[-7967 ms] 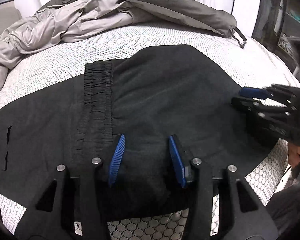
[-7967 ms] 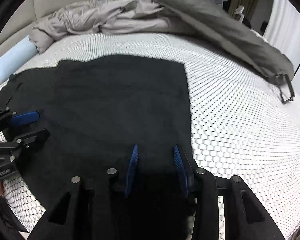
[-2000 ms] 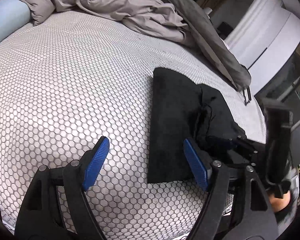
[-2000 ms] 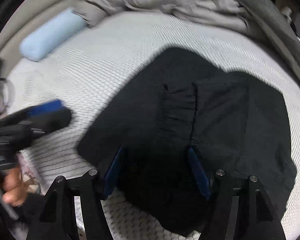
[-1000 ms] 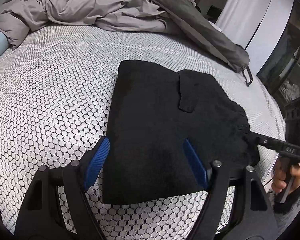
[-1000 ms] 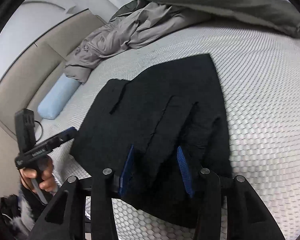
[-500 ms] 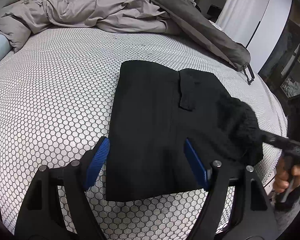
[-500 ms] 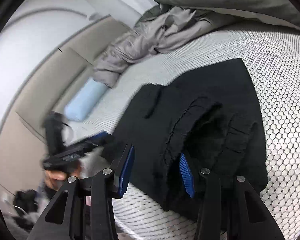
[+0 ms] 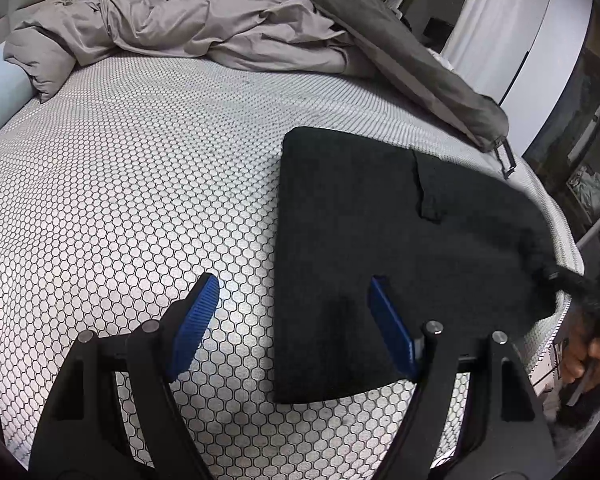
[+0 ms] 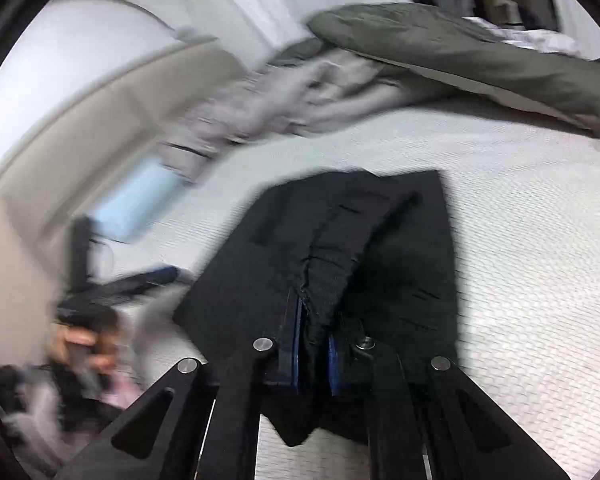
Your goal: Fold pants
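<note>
Lying folded on the honeycomb-patterned mattress (image 9: 140,184), the black pants (image 9: 380,232) formed a dark, roughly rectangular block toward the right side of the left wrist view. The left gripper (image 9: 292,320) hovered above them with its fingers wide apart and nothing between the pads: the left blue pad sat over bare mattress just beside the pants' straight left edge, while the right blue pad sat over the black fabric near its lower part. Whether either pad touched the cloth could not be told.

The right gripper (image 10: 314,344) was closing, and a bunched ridge of the pants (image 10: 332,264) ran straight down into the narrow gap between its two blue pads, which pressed on it from both sides. From that pinch the cloth rose in a raised fold, while the rest of the garment lay spread flat on the mattress beyond and to either side of the fingers. A loose corner hung down below the pads.

A rumpled grey duvet (image 9: 188,28) lay heaped at the far end of the bed, well apart from the pants, with a pale blue bolster (image 10: 140,204) beside it. The right wrist view was blurred.
</note>
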Motion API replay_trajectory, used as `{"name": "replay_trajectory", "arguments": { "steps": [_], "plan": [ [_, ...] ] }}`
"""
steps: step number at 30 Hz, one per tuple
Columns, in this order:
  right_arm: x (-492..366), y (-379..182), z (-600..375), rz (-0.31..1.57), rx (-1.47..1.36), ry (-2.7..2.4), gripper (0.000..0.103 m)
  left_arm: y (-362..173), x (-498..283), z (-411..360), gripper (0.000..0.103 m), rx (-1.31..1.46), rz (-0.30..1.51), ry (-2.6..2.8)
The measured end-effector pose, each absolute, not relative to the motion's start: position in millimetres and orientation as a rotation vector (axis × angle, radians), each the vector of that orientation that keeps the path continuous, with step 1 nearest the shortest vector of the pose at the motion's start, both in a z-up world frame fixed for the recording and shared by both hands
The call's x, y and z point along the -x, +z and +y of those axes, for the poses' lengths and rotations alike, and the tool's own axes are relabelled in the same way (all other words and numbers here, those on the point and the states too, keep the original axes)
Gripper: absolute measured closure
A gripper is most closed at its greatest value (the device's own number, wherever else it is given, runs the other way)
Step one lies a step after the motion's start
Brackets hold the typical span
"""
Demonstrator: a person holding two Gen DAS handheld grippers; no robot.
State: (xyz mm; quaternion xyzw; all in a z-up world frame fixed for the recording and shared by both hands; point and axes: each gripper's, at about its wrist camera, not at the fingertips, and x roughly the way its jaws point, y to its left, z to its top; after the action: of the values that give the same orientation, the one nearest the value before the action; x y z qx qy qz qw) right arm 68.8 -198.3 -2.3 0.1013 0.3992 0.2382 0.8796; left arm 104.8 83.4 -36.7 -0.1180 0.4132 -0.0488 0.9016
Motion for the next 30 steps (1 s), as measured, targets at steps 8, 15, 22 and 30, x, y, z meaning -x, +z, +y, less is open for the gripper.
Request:
{"name": "replay_trajectory", "arguments": {
  "steps": [8, 15, 22, 30],
  "plan": [
    [-70, -13, -236, 0.856, -0.338, 0.470, 0.047, -47, -110, 68, 0.029, 0.204, 0.894, -0.122],
    [-83, -32, -235, 0.940, -0.348, 0.477, 0.064, -60, -116, 51, 0.048, 0.161, 0.967, -0.163],
    [-92, -6, -224, 0.838, -0.240, 0.404, 0.083, -51, -101, 31, 0.056, 0.069, 0.958, -0.187],
    [-86, -12, -243, 0.891, -0.312, 0.426, 0.070, -34, -89, 36, 0.054, 0.073, 0.871, -0.166]
  ]
}}
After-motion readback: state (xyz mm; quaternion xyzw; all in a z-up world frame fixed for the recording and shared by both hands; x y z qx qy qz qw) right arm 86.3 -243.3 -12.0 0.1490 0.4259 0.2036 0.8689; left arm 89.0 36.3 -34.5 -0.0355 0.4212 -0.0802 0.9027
